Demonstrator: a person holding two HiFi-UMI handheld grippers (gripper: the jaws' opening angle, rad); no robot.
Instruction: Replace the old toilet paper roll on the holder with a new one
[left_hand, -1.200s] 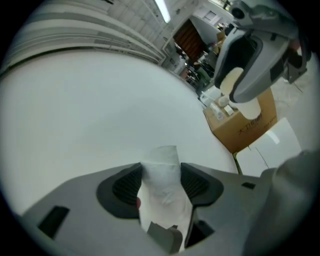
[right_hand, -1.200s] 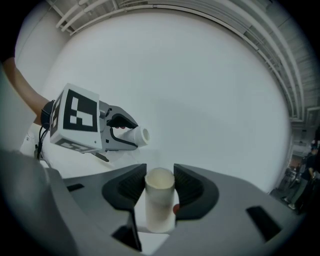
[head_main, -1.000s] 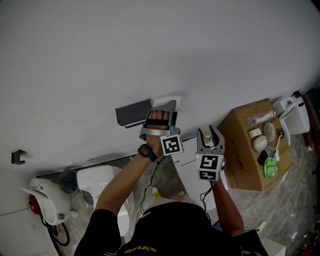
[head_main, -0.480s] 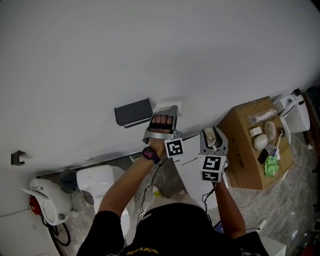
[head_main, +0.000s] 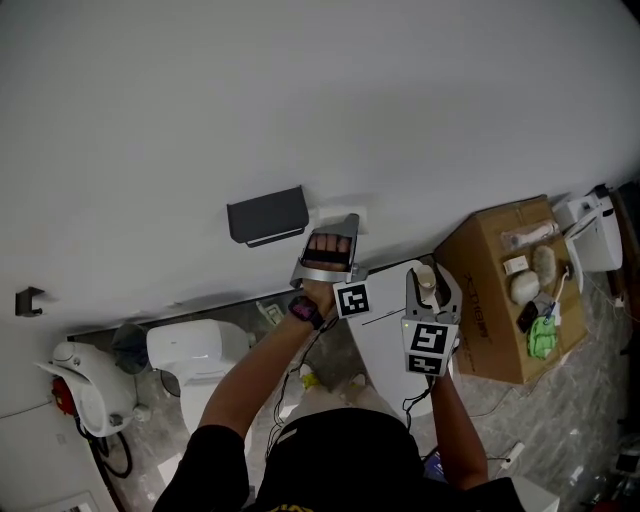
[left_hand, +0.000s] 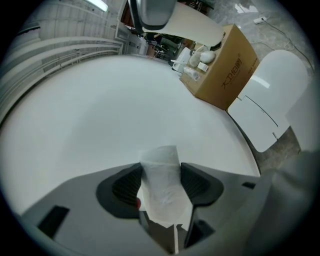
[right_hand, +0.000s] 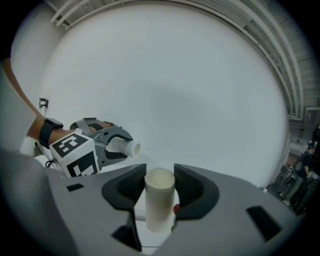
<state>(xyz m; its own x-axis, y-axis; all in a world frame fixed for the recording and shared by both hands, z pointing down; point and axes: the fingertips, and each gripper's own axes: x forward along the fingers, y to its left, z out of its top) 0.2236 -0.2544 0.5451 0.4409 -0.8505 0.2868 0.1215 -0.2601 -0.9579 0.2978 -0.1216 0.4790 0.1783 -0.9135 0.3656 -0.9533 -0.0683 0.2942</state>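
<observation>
The left tool (head_main: 330, 240) is held out ahead on an extended left forearm (head_main: 250, 370), with a watch (head_main: 303, 308) worn at the wrist. Its jaws are pointed away from the body and closed on a white paper roll (left_hand: 161, 185), the pads pressed to both sides. The right tool (head_main: 430, 285) is carried just beside it, slightly nearer the body, on a bent right forearm (head_main: 452, 425). Its jaws are clamped on a cardboard tube (right_hand: 159, 200), which projects forward between the pads.

Bare cream tube (right_hand: 159, 200) sits in right gripper (right_hand: 160, 181), slim white roll (left_hand: 162, 190) in left gripper (left_hand: 161, 175), near grey holder (head_main: 266, 214).
</observation>
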